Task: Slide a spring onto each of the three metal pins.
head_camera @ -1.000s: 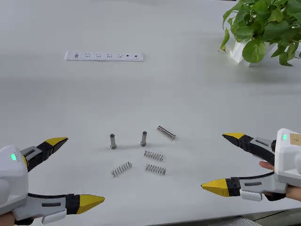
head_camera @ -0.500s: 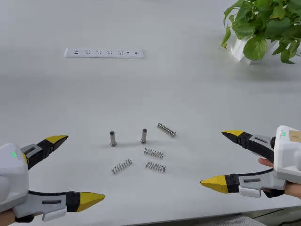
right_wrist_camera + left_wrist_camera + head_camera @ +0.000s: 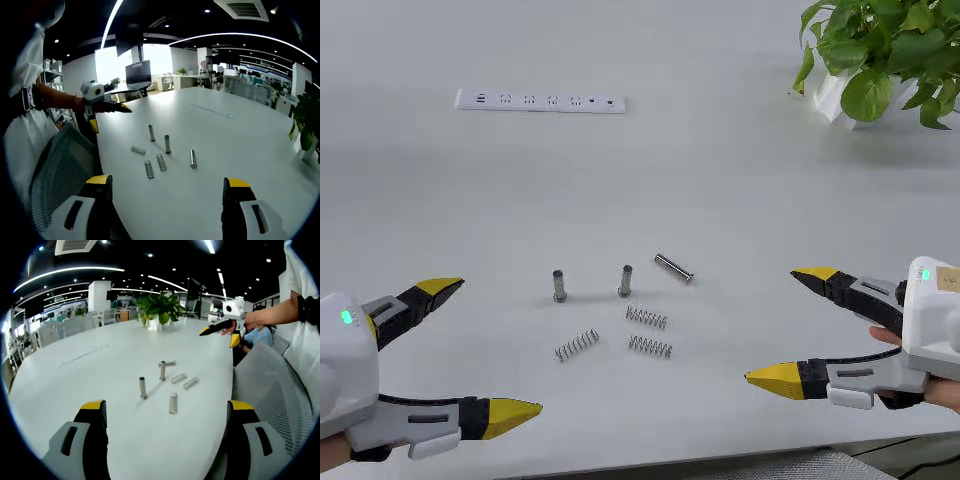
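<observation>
My L claw [image 3: 495, 346], R claw [image 3: 772, 324] both spread, empty. Risk: thin coiled steel springs [image 3: 647, 318] could roll off pinch; clumsy approach topples upright short silver metal pins [image 3: 560, 286].

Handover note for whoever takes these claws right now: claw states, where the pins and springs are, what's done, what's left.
Left claw: open, empty, left of the parts.
Right claw: open, empty, to their right.
Left pin and middle pin stand upright; right pin lies flat.
Loose on the table, nearer you: left spring, upper spring, lower spring.
Done: nothing. Left: a spring onto each pin.
</observation>
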Available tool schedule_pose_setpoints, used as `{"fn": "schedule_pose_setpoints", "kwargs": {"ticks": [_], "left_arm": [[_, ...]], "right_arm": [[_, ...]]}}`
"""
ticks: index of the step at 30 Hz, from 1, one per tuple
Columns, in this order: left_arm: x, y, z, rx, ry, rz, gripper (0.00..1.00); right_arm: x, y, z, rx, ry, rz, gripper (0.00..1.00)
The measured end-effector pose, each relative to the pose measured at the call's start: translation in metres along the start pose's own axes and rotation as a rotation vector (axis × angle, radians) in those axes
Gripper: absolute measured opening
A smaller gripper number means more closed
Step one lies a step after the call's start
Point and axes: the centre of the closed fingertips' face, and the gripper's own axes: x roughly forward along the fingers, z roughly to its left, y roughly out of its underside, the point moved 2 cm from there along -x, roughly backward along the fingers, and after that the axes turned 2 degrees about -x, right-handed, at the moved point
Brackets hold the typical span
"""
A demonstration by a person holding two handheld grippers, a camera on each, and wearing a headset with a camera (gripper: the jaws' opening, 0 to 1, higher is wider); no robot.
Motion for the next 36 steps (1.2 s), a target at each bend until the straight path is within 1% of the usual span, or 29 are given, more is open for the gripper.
{"fn": "schedule_pose_setpoints", "kwargs": {"ticks": [9, 17, 27, 29, 31, 32, 33, 36], "left_arm": [[0.002, 0.0, 0.002, -0.006, 0.005, -0.004, 0.99], [0.005, -0.001, 0.005, -0.011, 0.008, -0.008, 0.99], [0.008, -0.002, 0.009, -0.019, 0.013, -0.015, 0.99], [0.009, -0.002, 0.01, -0.019, 0.014, -0.013, 0.99], [0.009, -0.002, 0.01, -0.019, 0.015, -0.014, 0.99], [0.009, -0.002, 0.011, -0.02, 0.015, -0.015, 0.99], [0.009, -0.002, 0.011, -0.019, 0.015, -0.014, 0.99], [0.01, -0.002, 0.013, -0.025, 0.014, -0.018, 0.99]], "right_arm": [[0.005, -0.004, -0.003, 0.0, -0.005, 0.007, 0.89], [0.013, -0.013, -0.013, 0.002, -0.014, 0.009, 0.83], [0.035, -0.035, -0.027, -0.017, -0.018, 0.024, 0.69], [0.041, -0.038, -0.032, -0.023, -0.015, 0.045, 0.65], [0.047, -0.042, -0.035, -0.018, -0.023, 0.047, 0.61], [0.049, -0.043, -0.037, -0.018, -0.024, 0.05, 0.61], [0.053, -0.044, -0.039, -0.015, -0.025, 0.067, 0.6], [0.061, -0.047, -0.042, -0.029, -0.032, 0.084, 0.56]]}}
